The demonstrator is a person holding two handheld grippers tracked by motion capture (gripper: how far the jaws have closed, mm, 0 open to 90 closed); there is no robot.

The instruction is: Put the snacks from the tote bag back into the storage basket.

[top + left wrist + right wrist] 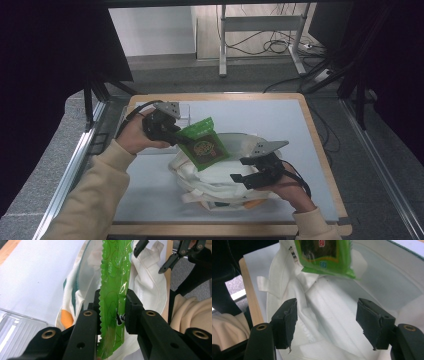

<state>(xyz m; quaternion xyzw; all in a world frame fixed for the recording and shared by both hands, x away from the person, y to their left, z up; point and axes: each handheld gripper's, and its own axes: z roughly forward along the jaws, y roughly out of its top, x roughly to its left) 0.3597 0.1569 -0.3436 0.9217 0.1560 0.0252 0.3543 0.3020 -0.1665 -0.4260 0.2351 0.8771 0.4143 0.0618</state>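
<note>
A green snack packet [202, 144] with a zigzag edge hangs over a white cloth bag [220, 175] that lies crumpled on the table. My left gripper [176, 136] is shut on the packet's edge; in the left gripper view both pads press the green packet [113, 290] from either side above the bag [150, 287]. My right gripper [239, 179] is open at the bag's right side. In the right gripper view its fingertips [285, 320] stand wide apart over the bag's white fabric [332, 315], nothing between them, with the packet [324, 257] above.
The grey mat [280, 125] covers a wooden table [315, 135]. A clear plastic tray [15, 327] lies at the table's back left, behind my left hand. Orange and teal print shows on the bag's underside [66, 317]. Dark floor and cables lie beyond the table.
</note>
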